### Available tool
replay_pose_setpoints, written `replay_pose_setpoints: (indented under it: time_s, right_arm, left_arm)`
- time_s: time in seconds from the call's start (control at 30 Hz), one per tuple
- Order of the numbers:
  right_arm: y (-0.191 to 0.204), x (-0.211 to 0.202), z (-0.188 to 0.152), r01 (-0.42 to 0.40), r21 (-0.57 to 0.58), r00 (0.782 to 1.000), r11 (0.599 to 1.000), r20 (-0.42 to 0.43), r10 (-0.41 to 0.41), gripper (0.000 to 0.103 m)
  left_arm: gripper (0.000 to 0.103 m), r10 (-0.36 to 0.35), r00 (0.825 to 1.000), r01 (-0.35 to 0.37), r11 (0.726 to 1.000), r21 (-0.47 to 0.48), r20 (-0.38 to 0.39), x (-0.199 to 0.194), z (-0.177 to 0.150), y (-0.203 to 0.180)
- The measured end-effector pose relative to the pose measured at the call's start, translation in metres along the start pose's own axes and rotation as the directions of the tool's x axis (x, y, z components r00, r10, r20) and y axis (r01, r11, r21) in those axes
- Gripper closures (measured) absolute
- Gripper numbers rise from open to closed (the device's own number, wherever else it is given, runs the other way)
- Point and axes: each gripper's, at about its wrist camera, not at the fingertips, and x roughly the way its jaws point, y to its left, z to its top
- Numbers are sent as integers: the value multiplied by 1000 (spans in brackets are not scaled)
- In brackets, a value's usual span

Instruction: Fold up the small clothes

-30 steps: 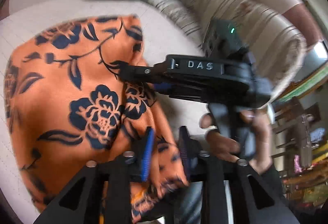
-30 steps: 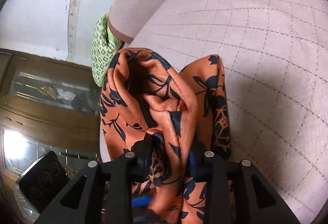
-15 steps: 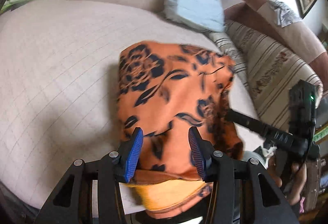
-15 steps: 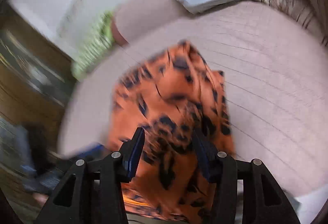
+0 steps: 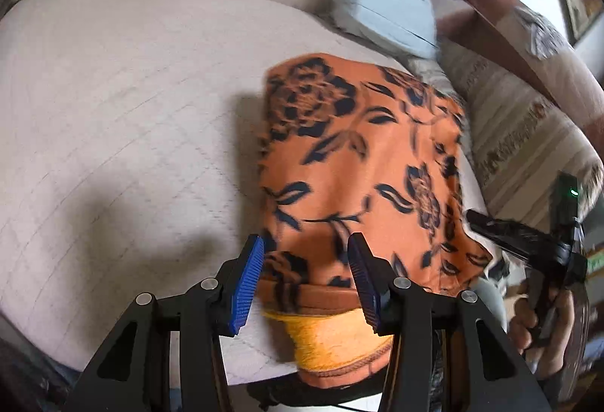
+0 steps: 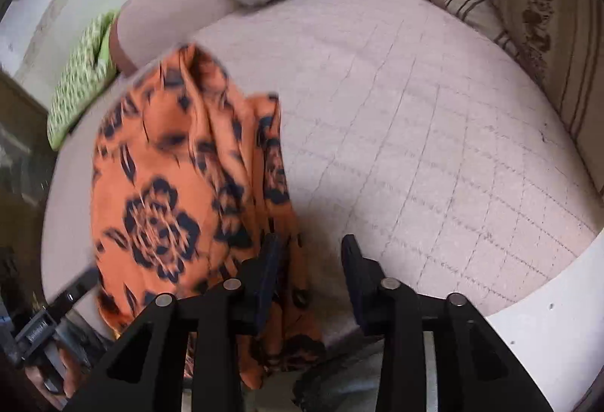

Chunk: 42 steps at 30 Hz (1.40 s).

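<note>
Both grippers spread, holding nothing; left gripper (image 5: 305,274) over the orange floral garment (image 5: 358,163) on the bed (image 5: 113,91); I'd pinch the 6 o'clock hem squarely; right gripper (image 6: 309,274) takes the 3 o'clock edge.

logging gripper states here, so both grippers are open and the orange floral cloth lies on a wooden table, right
Not quite. Both the left gripper and the right gripper are open, and neither holds the orange floral cloth, but the cloth lies on a pale quilted bed cover, not a wooden table. The left wrist view shows it most plainly.
</note>
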Motion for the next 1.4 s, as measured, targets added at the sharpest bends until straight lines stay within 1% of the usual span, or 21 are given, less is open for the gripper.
replay_pose_setpoints:
  time_s: [0.07, 0.1, 0.17, 0.2, 0.27, 0.37, 0.5, 0.6, 0.63, 0.67, 0.7, 0.77, 0.8, 0.87, 0.9, 0.93, 1.0, 1.07, 1.13, 1.2, 1.4]
  right_arm:
    - [-2, -11, 2, -86, 26, 995, 996, 52, 85, 62]
    - [-7, -14, 2, -154, 24, 986, 988, 73, 152, 54]
    - [0, -13, -1, -284, 0, 956, 959, 79, 283, 40]
    - [4, -6, -2, -330, -9, 942, 944, 61, 330, 41]
    - [8, 8, -3, -317, 1, 948, 948, 23, 317, 41]
    - [1, 25, -12, -227, 35, 974, 973, 0, 227, 43]
    - [-10, 23, -19, -190, 55, 982, 980, -10, 191, 43]
    - [-7, 23, -21, -153, 59, 988, 986, -8, 153, 43]
    - [-8, 21, -23, -158, 67, 987, 985, -7, 159, 43]
    - [-8, 20, -19, -180, 79, 984, 981, -7, 181, 42]
    - [-10, 14, -17, -253, 95, 967, 963, 8, 253, 42]
    - [-7, 4, -12, -319, 71, 948, 945, 34, 317, 40]
    - [-4, 1, -7, -333, 50, 943, 942, 43, 331, 30]
    - [-2, 6, 3, -388, 43, 921, 920, 31, 387, 24]
    - [3, 16, 12, -406, 46, 914, 913, 9, 406, 25]
    - [7, 29, 20, -382, 50, 923, 923, -17, 383, 24]
    - [12, 46, 26, -330, 38, 943, 943, -44, 331, 28]
    - [16, 62, 24, -330, 33, 940, 943, -76, 331, 32]
    - [20, 68, 16, -322, 6, 942, 947, -93, 322, 38]
    - [23, 70, 13, -318, -13, 943, 948, -106, 315, 45]
    - [18, 85, 17, -352, 34, 925, 935, -140, 353, 46]
  left_arm:
    - [59, 27, 1000, -27, 1000, 10, -10, 2, -5, 3]
    - [59, 21, 999, -20, 1000, 15, -28, 6, -9, 4]
    - [59, -19, 998, 20, 1000, 12, -53, 9, -14, 4]
    - [60, -50, 997, 50, 999, 6, -61, 11, -16, 4]
    - [64, -84, 993, 84, 996, 1, -89, 15, -20, 3]
    - [75, -25, 985, 35, 998, 54, -170, 21, -30, 0]
    - [93, -49, 971, 62, 997, 49, -236, 15, -51, 8]
    - [94, -53, 961, 69, 996, 51, -270, 6, -61, 10]
    - [94, -96, 961, 111, 993, 44, -260, -3, -59, 8]
    - [93, -138, 965, 148, 989, 29, -225, -14, -53, 8]
    - [86, -155, 970, 162, 987, 20, -188, -21, -48, 9]
    - [53, -128, 990, 129, 992, 1, -65, -36, -25, 13]
    - [30, -94, 996, 94, 996, -5, -13, -36, -15, 14]
    - [28, -34, 999, 34, 999, 0, 30, -24, 3, 16]
    - [30, -8, 1000, 8, 1000, 1, 10, -12, 11, 17]
    - [30, 6, 1000, -6, 1000, -7, -25, 4, 18, 19]
    - [32, -23, 997, 23, 1000, -8, -75, 28, 25, 17]
    - [33, -67, 993, 65, 997, -31, -96, 44, 28, 20]
    - [41, -145, 985, 140, 988, -60, -98, 52, 28, 25]
    - [45, -143, 985, 138, 989, -57, -98, 55, 29, 28]
    - [46, -154, 981, 145, 986, -82, -120, 68, 41, 31]
